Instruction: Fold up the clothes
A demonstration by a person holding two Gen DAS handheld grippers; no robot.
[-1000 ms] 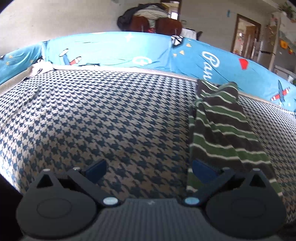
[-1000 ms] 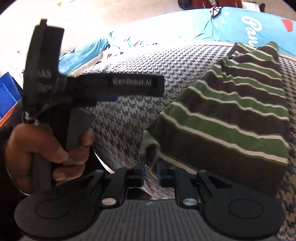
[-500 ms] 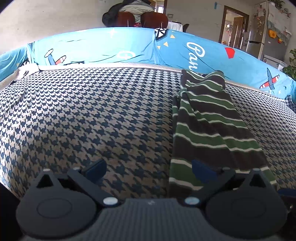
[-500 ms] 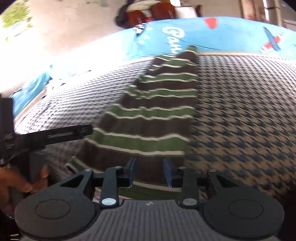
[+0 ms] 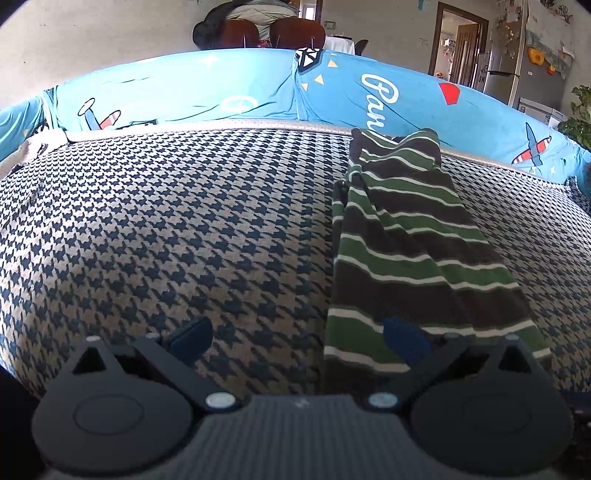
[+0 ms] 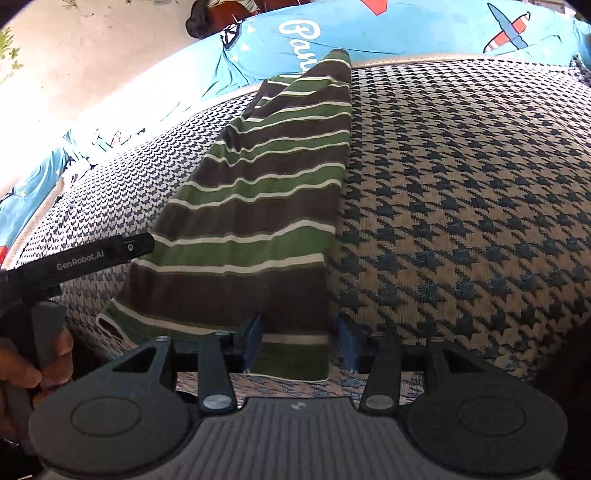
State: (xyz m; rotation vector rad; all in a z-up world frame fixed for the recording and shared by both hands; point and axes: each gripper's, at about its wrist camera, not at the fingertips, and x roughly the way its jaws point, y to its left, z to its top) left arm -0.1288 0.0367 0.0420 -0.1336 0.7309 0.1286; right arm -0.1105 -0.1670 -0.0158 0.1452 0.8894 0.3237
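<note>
A green and dark brown striped garment (image 5: 406, 236) lies folded into a long narrow strip on the houndstooth cover (image 5: 166, 221), running from the near edge to the blue backrest. My left gripper (image 5: 297, 339) is open and holds nothing; its right finger (image 5: 406, 345) hovers over the strip's near left corner. In the right wrist view the garment (image 6: 266, 192) stretches away from my right gripper (image 6: 301, 341), which is open with the near hem lying between its fingers. The left gripper's body (image 6: 92, 254) and the hand (image 6: 22, 365) holding it show at the left.
A blue backrest cover (image 5: 221, 92) printed with planes and white lettering rims the far side. Behind it are brown chairs (image 5: 258, 33) draped with clothes, a doorway (image 5: 458, 48) and a fridge (image 5: 524, 81). The cover's front edge (image 6: 295, 386) drops off just before the right gripper.
My right gripper let go of the garment's corner and opened, swinging right to face along the strip. The garment now lies flat. The left gripper stayed open and shifted little.
</note>
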